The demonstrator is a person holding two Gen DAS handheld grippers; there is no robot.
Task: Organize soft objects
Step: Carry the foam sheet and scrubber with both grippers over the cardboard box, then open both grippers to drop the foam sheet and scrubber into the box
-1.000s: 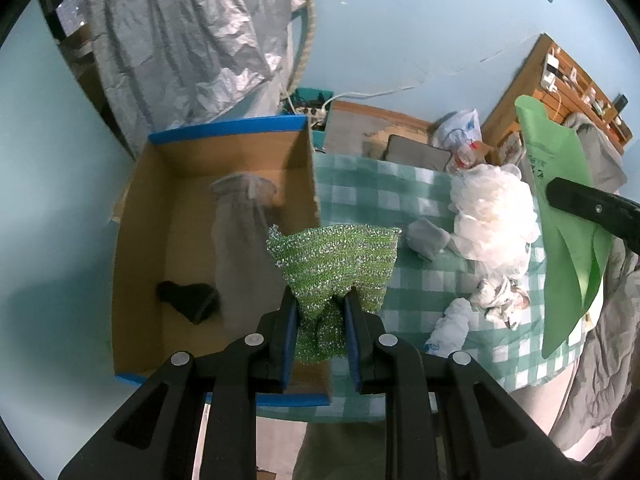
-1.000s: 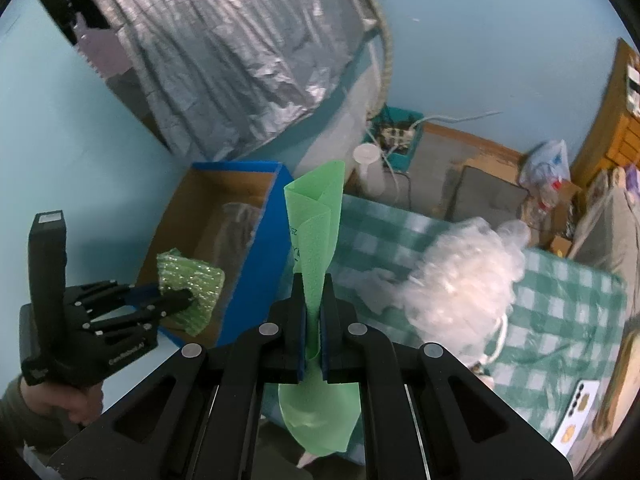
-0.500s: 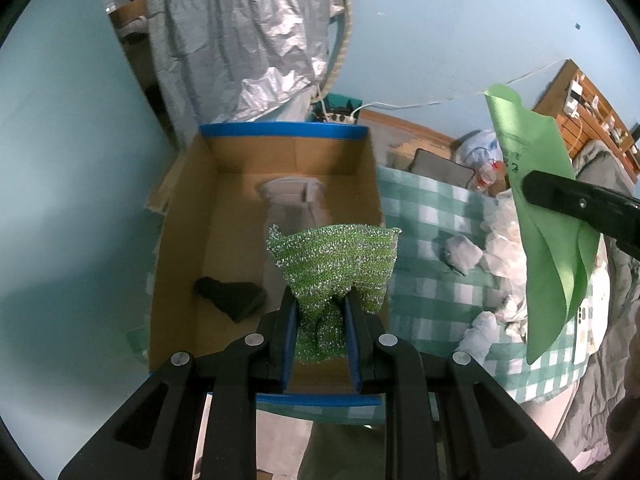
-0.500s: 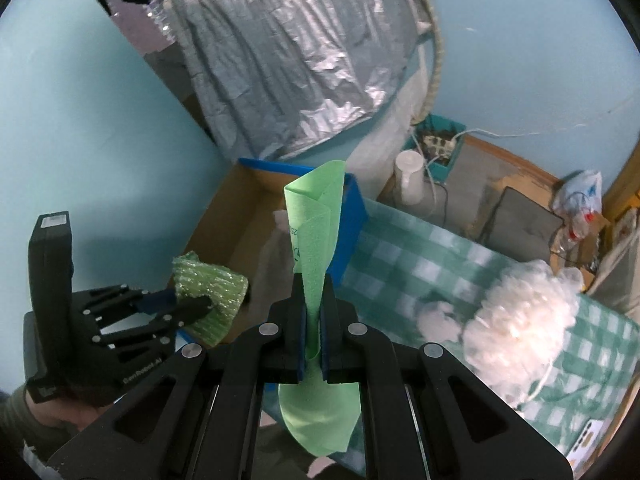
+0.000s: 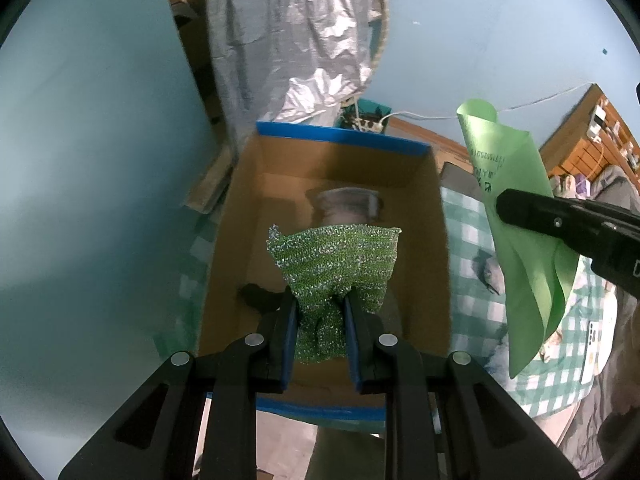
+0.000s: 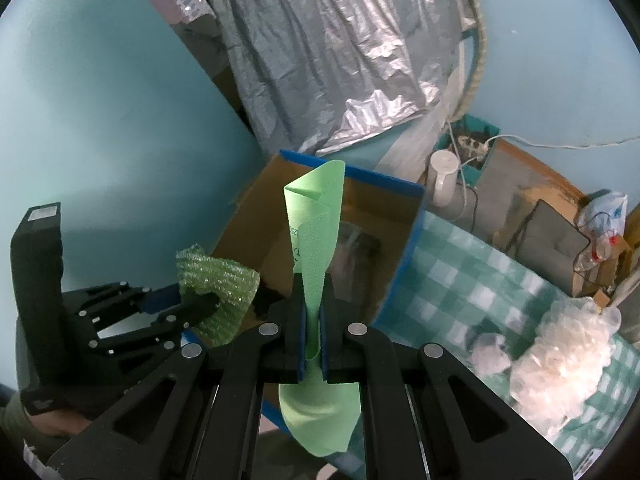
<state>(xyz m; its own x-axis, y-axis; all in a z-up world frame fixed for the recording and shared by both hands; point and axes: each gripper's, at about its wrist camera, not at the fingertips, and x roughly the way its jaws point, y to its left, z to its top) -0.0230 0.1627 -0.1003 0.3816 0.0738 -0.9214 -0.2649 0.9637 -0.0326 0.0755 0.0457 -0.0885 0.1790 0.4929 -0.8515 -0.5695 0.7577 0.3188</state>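
My left gripper [image 5: 319, 300] is shut on a sparkly green knitted scrubbing cloth [image 5: 336, 264], held above the open cardboard box [image 5: 240, 216] with blue-taped rims. In the box lie a grey sock-like cloth [image 5: 344, 204] and a small black item [image 5: 256, 295]. My right gripper [image 6: 313, 292] is shut on a light green foam sheet [image 6: 318, 216] that stands up curled between its pads and hangs below them. In the right wrist view the left gripper [image 6: 192, 304] with the scrubbing cloth [image 6: 218, 280] is at the lower left, over the box's [image 6: 248, 220] near corner.
The box sits on a table with a green checked cloth [image 6: 460, 276]. A crumpled clear plastic bundle [image 6: 568, 360] and a small white wad [image 6: 490, 354] lie on the cloth at the right. A silver foil sheet [image 6: 340, 60] hangs behind; a white jug [image 6: 442, 178] stands on the floor.
Both grippers have moved left toward the box, each keeping its item. The left one now hangs over the box's middle; the foam sheet has come close to the box's right wall.
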